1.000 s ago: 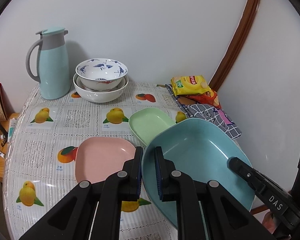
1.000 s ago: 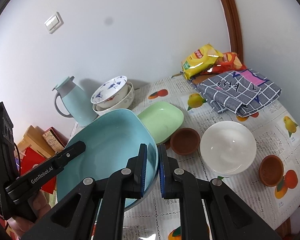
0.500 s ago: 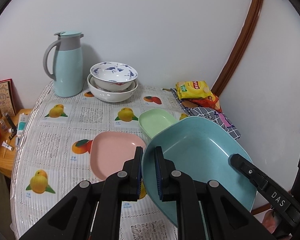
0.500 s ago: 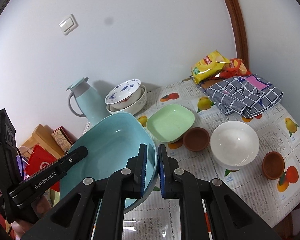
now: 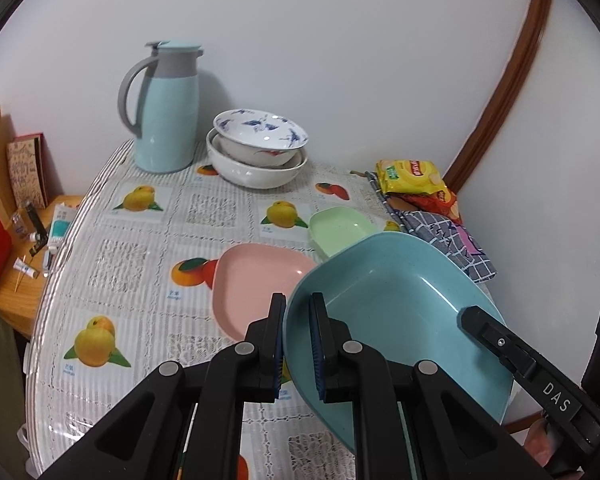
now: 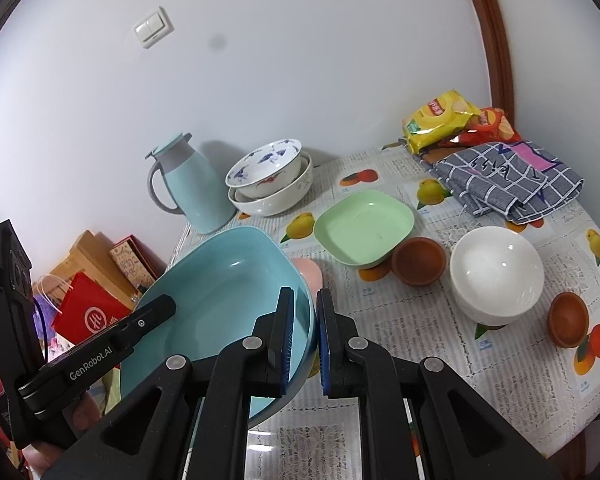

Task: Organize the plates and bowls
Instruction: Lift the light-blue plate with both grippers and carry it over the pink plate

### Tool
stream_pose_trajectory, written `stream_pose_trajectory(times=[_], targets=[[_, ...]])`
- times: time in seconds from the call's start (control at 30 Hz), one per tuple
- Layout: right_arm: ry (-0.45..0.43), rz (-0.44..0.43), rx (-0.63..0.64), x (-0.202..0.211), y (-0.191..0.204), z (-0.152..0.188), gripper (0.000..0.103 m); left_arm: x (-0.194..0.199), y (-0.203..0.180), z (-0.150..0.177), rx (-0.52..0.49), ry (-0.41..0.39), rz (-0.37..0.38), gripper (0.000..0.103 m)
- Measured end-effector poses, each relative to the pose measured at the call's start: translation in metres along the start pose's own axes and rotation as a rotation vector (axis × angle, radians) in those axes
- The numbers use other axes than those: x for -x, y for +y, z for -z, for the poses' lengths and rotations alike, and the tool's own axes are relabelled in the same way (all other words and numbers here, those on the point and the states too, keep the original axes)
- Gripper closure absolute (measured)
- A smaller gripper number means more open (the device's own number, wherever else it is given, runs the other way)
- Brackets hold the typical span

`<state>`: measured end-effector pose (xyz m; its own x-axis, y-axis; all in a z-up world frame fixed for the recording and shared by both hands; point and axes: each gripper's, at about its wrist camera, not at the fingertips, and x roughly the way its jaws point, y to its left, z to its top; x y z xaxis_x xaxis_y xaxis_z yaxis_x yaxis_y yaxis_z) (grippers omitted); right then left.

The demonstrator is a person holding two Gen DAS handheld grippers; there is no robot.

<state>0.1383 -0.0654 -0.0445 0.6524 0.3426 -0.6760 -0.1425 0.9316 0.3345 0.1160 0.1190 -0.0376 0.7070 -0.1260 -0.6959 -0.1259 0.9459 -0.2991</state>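
Both grippers hold a large blue dish above the table by opposite rims. My left gripper is shut on its left rim; my right gripper is shut on the other rim of the dish. Below lie a pink plate, partly hidden by the dish, and a green plate. Two stacked white bowls stand at the back. A white bowl and two brown bowls sit to the right.
A pale blue jug stands at the back left. Snack packets and a checked cloth lie at the back right. A side shelf with small items is left of the table.
Both grippers have lifted the blue dish higher and drawn it back from the table. The plates and bowls below look smaller and have not moved.
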Motion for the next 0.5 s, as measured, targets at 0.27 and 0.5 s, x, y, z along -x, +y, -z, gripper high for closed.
stream_pose_trajectory(times=[0.27,0.5], targets=[[0.064,-0.016,0.012,-0.033,0.006,0.009,0.092,-0.021,0.025,0.007,0.044,0.04,-0.033,0.091],[0.133,-0.017,0.0,-0.067,-0.002,0.02,0.092,-0.051,0.04,0.017,0.072,0.103,-0.056,0.091]])
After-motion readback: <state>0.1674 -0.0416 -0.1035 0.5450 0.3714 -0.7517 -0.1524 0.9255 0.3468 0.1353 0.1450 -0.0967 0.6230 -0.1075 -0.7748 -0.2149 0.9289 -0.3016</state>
